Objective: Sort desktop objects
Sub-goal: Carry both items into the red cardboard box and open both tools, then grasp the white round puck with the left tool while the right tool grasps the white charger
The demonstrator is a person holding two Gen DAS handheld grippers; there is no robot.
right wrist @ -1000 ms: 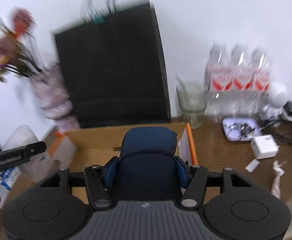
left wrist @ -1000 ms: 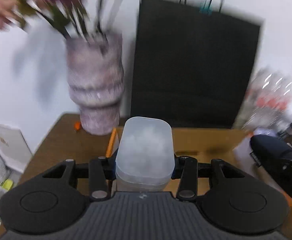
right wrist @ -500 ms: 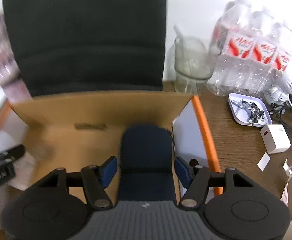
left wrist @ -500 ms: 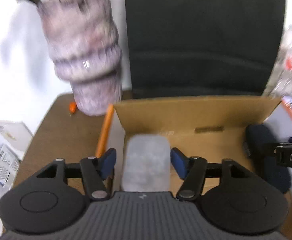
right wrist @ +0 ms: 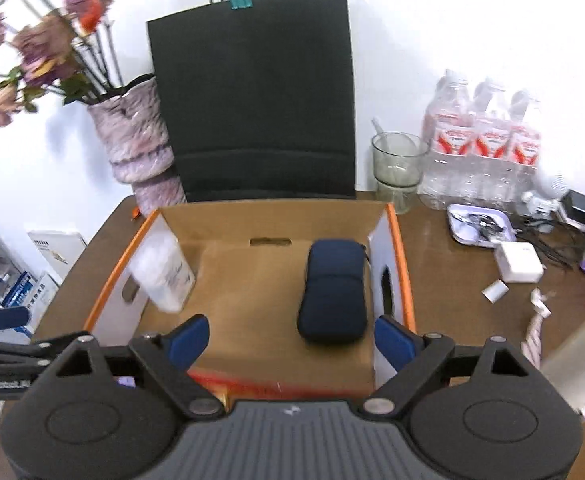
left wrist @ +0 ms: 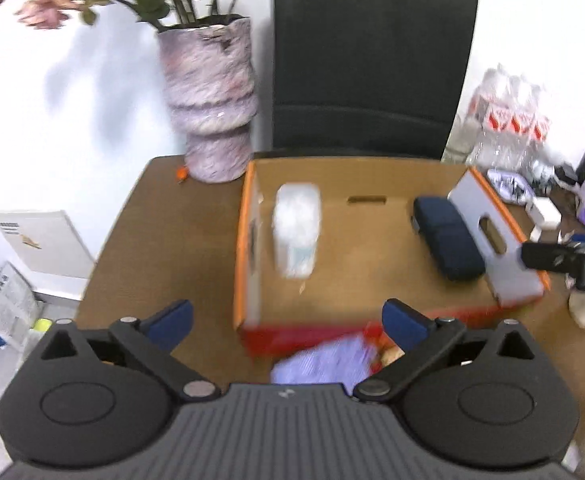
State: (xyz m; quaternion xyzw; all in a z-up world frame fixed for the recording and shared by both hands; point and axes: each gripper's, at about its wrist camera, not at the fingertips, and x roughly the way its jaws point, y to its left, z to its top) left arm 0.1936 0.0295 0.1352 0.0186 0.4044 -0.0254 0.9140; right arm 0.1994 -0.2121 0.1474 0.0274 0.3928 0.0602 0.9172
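Jaws wide apart on both sides now! A second ago the left gripper (left wrist: 286, 316) was clamped on the frosted translucent plastic container (left wrist: 296, 234) and the right gripper (right wrist: 290, 336) on the dark navy zip case (right wrist: 332, 290); half a second ago both were lowering their loads into the open brown cardboard box with orange edges (left wrist: 248, 240). Now both are let go, and both grippers have pulled back, blue fingertips (left wrist: 170, 318) spread with nothing between them.

The container sits inside the box against its left wall; it looks tilted, and in the right wrist view (right wrist: 162, 272) it leans on that wall, blurred, with faint print on its face. The navy case lies flat on the box floor at the right side (left wrist: 446, 238), just beside the white right flap with its oval hand-hole, rounded corners, a seam across its middle.

Behind the box stands a black paper shopping bag (right wrist: 252, 92) and, to its left, a mottled pink ridged vase with dried flowers (left wrist: 210, 100), all on the brown wooden table (left wrist: 152, 248). Near the left gripper, in front of the box, a blurred purple packet (left wrist: 320, 364) shows.
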